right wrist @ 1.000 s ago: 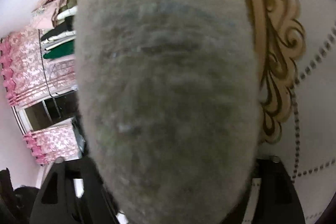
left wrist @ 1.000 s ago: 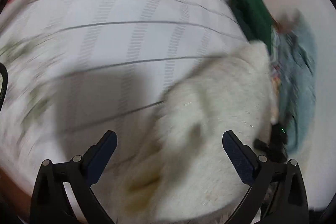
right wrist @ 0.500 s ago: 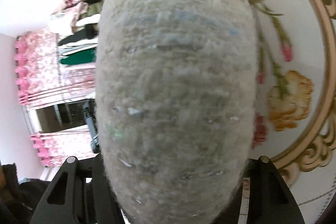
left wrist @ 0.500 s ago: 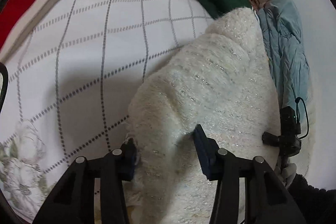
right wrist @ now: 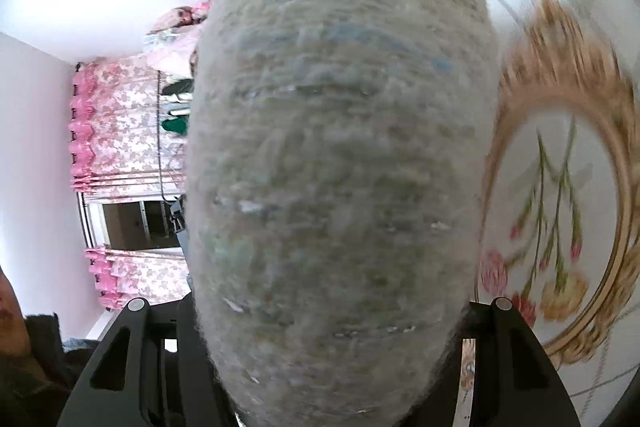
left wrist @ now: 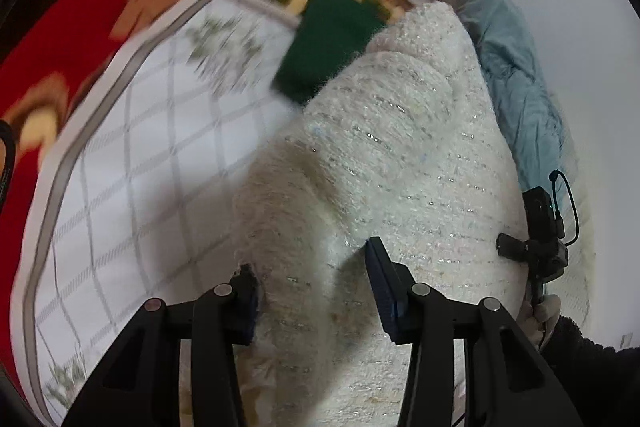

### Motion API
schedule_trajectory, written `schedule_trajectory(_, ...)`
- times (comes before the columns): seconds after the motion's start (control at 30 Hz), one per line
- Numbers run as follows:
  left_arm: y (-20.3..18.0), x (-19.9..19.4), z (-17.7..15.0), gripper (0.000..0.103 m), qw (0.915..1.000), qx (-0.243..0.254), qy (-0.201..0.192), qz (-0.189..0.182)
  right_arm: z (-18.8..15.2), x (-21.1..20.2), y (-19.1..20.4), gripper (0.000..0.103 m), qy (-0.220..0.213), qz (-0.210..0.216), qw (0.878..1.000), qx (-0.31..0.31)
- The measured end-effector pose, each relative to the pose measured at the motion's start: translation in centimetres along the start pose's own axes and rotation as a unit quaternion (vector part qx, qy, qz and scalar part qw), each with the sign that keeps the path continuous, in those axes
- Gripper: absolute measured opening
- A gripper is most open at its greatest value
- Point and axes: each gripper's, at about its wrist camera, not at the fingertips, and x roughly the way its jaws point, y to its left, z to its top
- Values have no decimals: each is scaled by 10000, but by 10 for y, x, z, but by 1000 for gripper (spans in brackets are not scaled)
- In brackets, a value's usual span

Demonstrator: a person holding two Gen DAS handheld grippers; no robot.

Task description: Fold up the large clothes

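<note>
— What is carrying everything?
— A bed [left wrist: 132, 163], under a white checked cover filling the left of the frame.
— What is lying on it?
— A green garment [left wrist: 324, 43] at upper centre, a blue one [left wrist: 516, 75] at upper right.

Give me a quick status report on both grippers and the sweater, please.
Left gripper shut on white fuzzy sweater. Right gripper shut on it too, lifted. Green garment lies beyond, not blocking.

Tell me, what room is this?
Probably a bedroom. A checked bedsheet is spread out with a fluffy white sweater over it, pink flowered curtains hang by a window, and clothes hang beside them.
</note>
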Motion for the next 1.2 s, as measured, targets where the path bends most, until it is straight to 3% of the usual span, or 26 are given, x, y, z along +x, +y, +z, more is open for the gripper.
schedule_trajectory(0.17, -38, 3, 86, 40, 9992, 217, -273, -174, 72, -29, 48, 60, -186, -44, 9993, -332)
schedule_trajectory(0.27, -53, 17, 140, 40, 9983, 368, -378, -248, 145, -58, 64, 60, -303, -5, 9984, -477)
schedule_trajectory(0.4, -56, 60, 211, 40, 9976, 466, -408, -295, 246, -96, 52, 60, -338, 107, 9981, -494)
schedule_trajectory(0.53, -36, 130, 261, 40, 9985, 494, -158, -182, 329, -112, 3, 60, -268, 90, 9993, -236)
schedule_trajectory(0.67, -5, 197, 270, 41, 9991, 315, 232, 166, 371, -101, -57, 60, -66, -34, 9998, 185)
schedule_trajectory(0.73, 4, 208, 264, 43, 9992, 264, 280, 89, 382, -101, -81, 60, 1, -153, 9993, 342)
schedule_trajectory(0.83, 10, 206, 259, 46, 9996, 128, 256, -27, 384, -100, -82, 63, 148, -282, 9989, 351)
schedule_trajectory(0.9, 7, 201, 257, 47, 9995, 87, 276, 91, 370, -101, -72, 74, 171, -765, 9962, 368)
schedule_trajectory(0.97, -3, 192, 255, 47, 9989, 166, 279, 327, 363, -108, -56, 91, 13, -1727, 9848, 184)
schedule_trajectory(1.0, -8, 189, 255, 47, 9980, 260, 246, 528, 356, -110, -45, 95, -101, -2289, 9734, 19)
schedule_trajectory(1.07, -23, 177, 249, 46, 9948, 409, 159, 915, 340, -115, -22, 96, -333, -3002, 9531, -212)
schedule_trajectory(1.1, -30, 171, 247, 52, 9931, 470, 109, 1070, 326, -116, -5, 99, -527, -3610, 9302, -415)
schedule_trajectory(1.2, -55, 150, 236, 99, 9864, 720, -142, 1474, 293, -111, 29, 103, -941, -4781, 8706, -684)
